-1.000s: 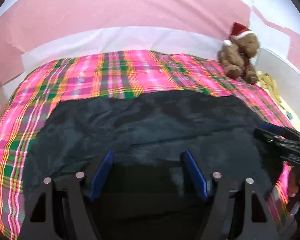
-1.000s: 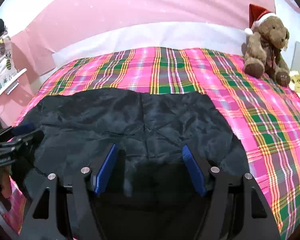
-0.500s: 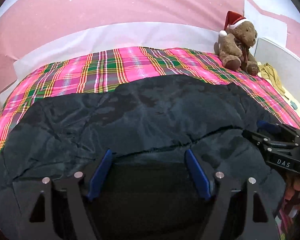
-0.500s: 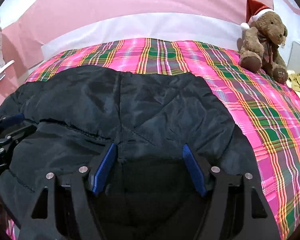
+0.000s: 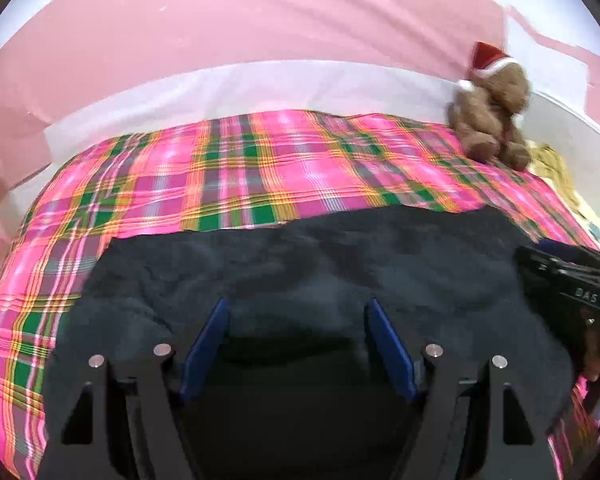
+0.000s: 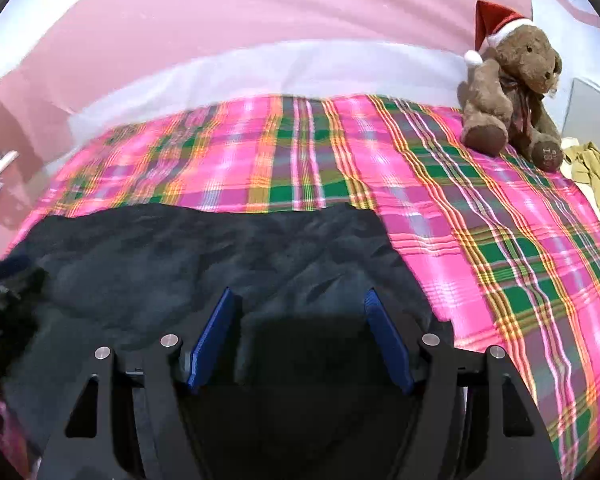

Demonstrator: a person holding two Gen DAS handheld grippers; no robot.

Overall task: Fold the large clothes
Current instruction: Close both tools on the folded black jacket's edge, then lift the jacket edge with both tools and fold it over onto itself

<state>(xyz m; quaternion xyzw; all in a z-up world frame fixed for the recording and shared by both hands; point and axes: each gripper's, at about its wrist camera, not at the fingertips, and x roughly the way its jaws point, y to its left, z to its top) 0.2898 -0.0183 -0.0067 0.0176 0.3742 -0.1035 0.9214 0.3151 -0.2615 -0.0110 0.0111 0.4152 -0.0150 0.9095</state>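
The left gripper (image 5: pixel 296 320) has its blue pads set wide and is closing, with the dark quilted garment (image 5: pixel 320 264) filling the gap between them; whether they clamp it cannot be told. The garment spreads from beneath both tongs, ahead of them and across the space between them, over a pink plaid bedspread (image 5: pixel 220 168). The right gripper (image 6: pixel 300 312) also stands wide over dark fabric, its grip likewise unclear. Well ahead and to the right of it sits a teddy bear (image 6: pixel 508 100) in a red hat, a yellow cloth (image 6: pixel 596 172) just beside it
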